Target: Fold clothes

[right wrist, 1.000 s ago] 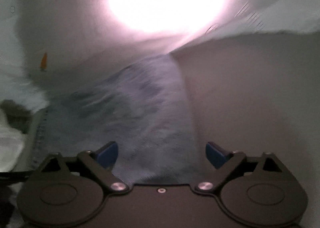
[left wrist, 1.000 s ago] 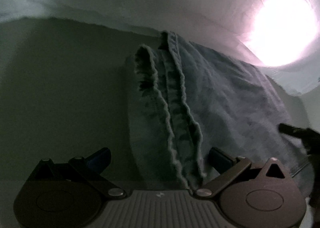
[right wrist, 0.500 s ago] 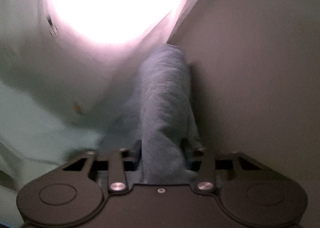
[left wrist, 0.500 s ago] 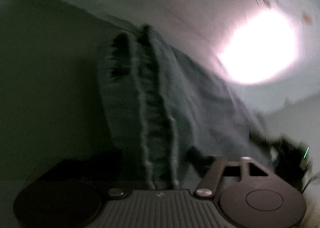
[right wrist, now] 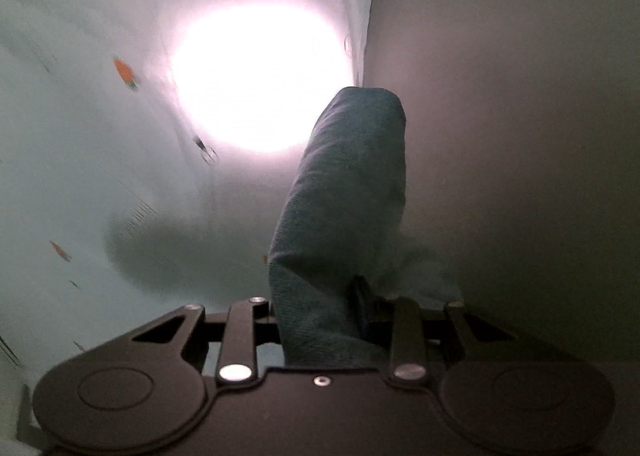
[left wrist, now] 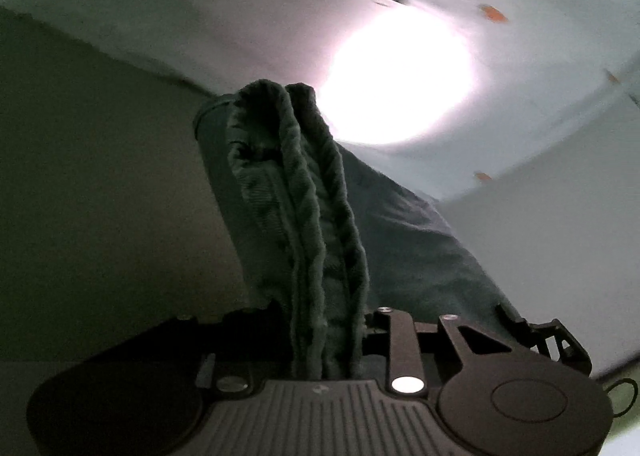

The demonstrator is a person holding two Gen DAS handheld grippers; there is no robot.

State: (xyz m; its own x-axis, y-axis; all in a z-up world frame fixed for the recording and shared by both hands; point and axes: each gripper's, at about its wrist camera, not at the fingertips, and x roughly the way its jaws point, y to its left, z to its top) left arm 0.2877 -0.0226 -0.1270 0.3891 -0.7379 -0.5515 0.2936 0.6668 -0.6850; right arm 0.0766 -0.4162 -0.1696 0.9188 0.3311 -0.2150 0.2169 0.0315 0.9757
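Left tongs (left wrist: pixel 326 340) have just closed, clamped on the blue garment (left wrist: pixel 304 216); right tongs (right wrist: pixel 316 320) likewise grip its bunched cloth (right wrist: pixel 344 192).

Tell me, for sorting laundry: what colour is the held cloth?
Dusty blue-green cloth, plain, no pattern; clearest in the right wrist view.

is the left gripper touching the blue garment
Touching. The left wrist view shows the left gripper with its jaws, which have just been closing, clamped on the blue garment's bunched edge.

Both wrist views look closely along blue cloth (left wrist: pixel 316 224) toward one glare.
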